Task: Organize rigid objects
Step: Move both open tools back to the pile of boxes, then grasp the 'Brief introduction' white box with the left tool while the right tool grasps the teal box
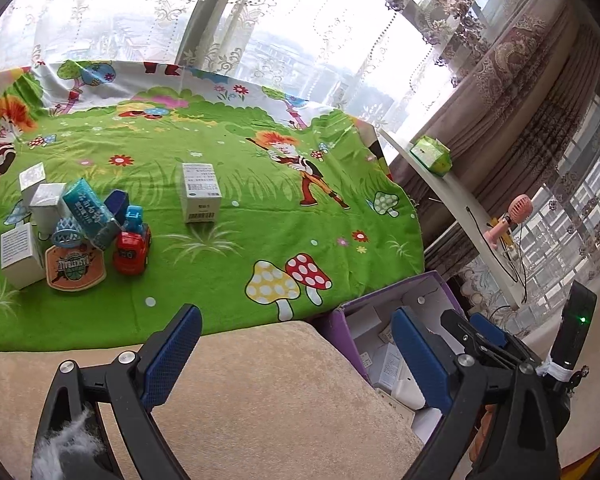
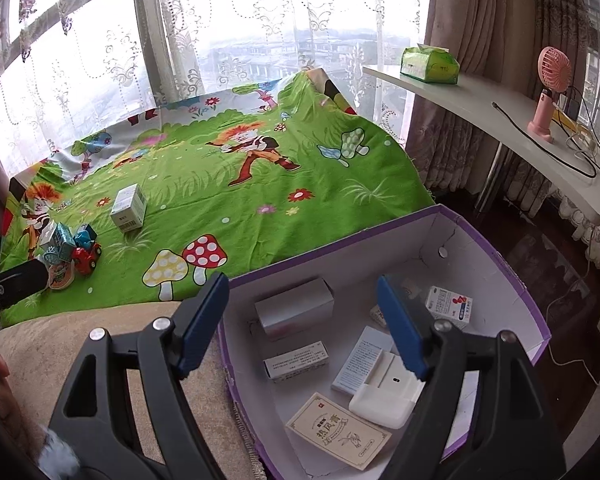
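A heap of small goods sits at the far left of a green cartoon-print cloth (image 1: 228,264): several white cartons (image 1: 20,254), a teal packet (image 1: 90,212), a red and blue toy truck (image 1: 132,244) and an orange basketball badge (image 1: 74,270), all touching or leaning on one another. Well apart from them, toward the middle of the cloth, a lone white box (image 1: 201,192) stands upright. In the foreground the left gripper (image 1: 296,356) hangs above a beige cushion (image 1: 260,396), its blue-padded jaws spread wide with nothing between them. To its right, a purple-walled cardboard box (image 2: 536,320) rests against the cushion's edge; inside lie a grey carton (image 2: 294,308), a flat white carton (image 2: 296,360), a cream printed packet (image 2: 338,436), a white plastic case (image 2: 384,396) and a small red-marked box (image 2: 450,306). The right gripper (image 2: 304,328) hangs over this box, jaws apart and empty. At far right, a white shelf (image 2: 480,108) carries a green tissue pack (image 2: 430,65) and a pink handheld fan (image 2: 550,80).
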`<state>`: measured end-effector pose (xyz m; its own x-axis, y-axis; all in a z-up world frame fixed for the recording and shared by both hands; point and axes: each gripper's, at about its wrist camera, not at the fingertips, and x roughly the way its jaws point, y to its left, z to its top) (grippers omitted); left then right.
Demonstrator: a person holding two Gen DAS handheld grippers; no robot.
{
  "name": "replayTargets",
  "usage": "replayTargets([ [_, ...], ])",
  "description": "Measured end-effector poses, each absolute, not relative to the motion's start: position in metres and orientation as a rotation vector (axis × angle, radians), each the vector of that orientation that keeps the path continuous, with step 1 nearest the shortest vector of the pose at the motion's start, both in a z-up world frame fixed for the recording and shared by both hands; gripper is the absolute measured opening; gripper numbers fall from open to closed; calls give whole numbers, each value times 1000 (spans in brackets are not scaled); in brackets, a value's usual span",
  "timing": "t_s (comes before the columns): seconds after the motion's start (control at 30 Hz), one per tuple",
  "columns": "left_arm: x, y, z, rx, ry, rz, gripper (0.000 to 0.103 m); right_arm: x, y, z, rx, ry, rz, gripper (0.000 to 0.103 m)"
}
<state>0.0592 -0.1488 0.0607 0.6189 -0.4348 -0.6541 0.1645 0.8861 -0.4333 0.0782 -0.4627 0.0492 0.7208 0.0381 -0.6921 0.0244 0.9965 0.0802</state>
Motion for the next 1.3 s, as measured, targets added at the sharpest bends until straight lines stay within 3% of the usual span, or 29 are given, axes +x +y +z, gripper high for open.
replayTargets([
  [0.53,56,-18,44,-475,836,-46,93,88,-400,35,8,819,156,79],
  [0.7,65,17,36,-492,887,40,83,94,-378,37,-32,825,200,79],
  [1.3,120,57,6,-617,993,199,77,123,-277,39,-208,814,425,79],
])
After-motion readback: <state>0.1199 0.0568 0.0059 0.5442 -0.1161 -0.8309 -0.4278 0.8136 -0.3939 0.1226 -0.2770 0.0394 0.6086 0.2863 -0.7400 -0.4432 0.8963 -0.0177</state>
